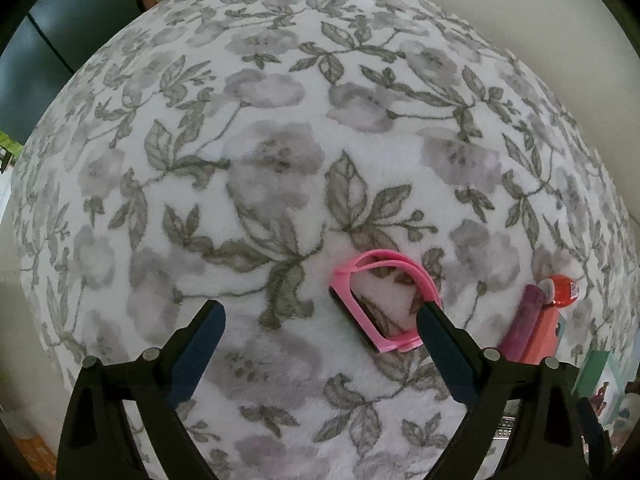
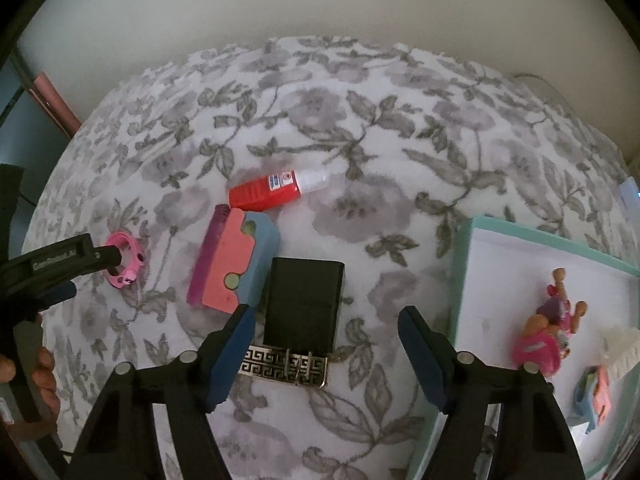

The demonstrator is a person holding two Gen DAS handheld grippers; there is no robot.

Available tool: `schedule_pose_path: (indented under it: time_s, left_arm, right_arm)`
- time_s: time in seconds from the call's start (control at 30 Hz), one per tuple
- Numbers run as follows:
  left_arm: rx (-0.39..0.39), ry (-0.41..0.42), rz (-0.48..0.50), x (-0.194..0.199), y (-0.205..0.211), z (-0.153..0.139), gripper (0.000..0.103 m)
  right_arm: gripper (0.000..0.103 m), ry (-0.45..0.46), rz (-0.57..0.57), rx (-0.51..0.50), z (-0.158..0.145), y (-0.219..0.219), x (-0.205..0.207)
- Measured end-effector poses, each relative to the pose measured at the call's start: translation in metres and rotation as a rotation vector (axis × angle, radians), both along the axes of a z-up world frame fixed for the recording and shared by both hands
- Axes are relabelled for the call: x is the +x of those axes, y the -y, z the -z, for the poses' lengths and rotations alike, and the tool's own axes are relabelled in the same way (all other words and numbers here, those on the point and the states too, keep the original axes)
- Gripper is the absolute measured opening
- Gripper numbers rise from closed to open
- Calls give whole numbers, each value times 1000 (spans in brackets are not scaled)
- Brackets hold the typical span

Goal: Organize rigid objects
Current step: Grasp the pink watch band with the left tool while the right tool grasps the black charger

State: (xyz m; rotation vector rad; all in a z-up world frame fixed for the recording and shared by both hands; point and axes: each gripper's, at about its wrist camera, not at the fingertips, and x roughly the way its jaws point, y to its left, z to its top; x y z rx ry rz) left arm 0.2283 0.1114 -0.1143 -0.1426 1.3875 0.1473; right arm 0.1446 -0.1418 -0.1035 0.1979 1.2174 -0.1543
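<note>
The left tongs point straight down at a floral blanket, their jaws wide apart and gripping nothing. A pink wristband lies on the blanket between the two fingers, close against the right-hand finger, though whether the finger touches it cannot be told. Just beyond that finger lie a foam block in purple, coral and blue layers and a red bottle. The right tongs tilt steeply down with jaws partly open and nothing pinched between them. A black box lies between their tips, nearer the left finger, with a patterned metal buckle at its near end. The foam block lies left of and just beyond the left fingertip, beside the box, and the red bottle lies further beyond it. To the right of the right tongs sits a teal-rimmed tray holding a pink doll and other small pieces. A hand shows at the far left edge.
</note>
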Motion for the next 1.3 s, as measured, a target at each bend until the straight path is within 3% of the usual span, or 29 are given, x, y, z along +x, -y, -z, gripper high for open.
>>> schedule_pose_path:
  time_s: [0.07,0.23,0.6,0.8,0.93,1.3]
  left_arm:
    - [3,-5,4,1,3,6,87]
    - [26,-15,30,4,13,21,71]
    - [91,21,75,17,42,31,68]
    - [66,34,114,19,61,26,41]
    - [81,37,140,21,72,26,29]
    - [73,66,138,18,72,6,15]
  right_arm:
    - [67,-16,-9,-9,6,-2,3]
    - [62,-40,-17,-19,17,-4,10]
    - [58,-47,-20,-64,26,-7,19]
    - [43,-51,-2,-66,24,-2,16]
    - [43,-51,5,-54,24,4,13]
    - [43,-20,20,-46,8,14,-4]
